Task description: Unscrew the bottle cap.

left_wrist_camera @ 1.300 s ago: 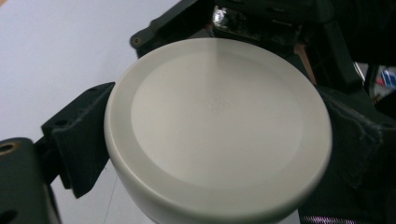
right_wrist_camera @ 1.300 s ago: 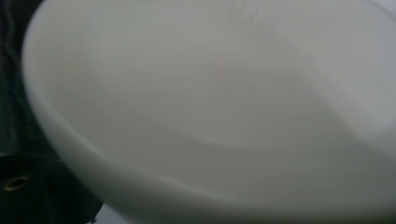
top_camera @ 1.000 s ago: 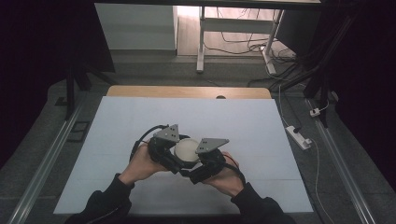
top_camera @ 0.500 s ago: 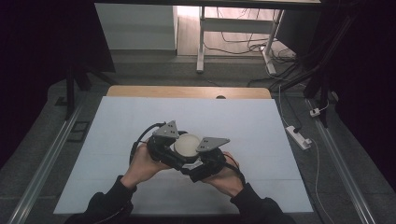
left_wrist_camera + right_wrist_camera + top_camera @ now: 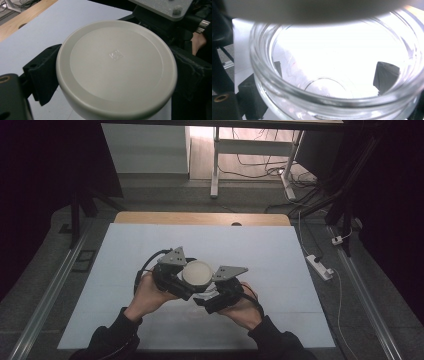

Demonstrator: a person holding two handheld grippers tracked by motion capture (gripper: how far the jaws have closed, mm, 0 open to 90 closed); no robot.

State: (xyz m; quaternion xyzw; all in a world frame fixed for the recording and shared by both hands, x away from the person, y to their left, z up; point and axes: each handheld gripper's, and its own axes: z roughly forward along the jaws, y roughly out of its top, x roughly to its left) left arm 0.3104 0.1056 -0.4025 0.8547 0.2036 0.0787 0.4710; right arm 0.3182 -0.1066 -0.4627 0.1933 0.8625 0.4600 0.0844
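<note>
Lid (image 5: 116, 67) between left gripper (image 5: 176, 272) jaws, empty glass jar (image 5: 332, 100) between right gripper (image 5: 220, 292) jaws.

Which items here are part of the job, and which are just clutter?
In the job:
- lid, between the left gripper jaws
- glass jar, open at the mouth, between the right gripper jaws

Lying about:
- power strip on the floor to the right of the table
- cables on the floor beyond the table
- desk frame behind
</note>
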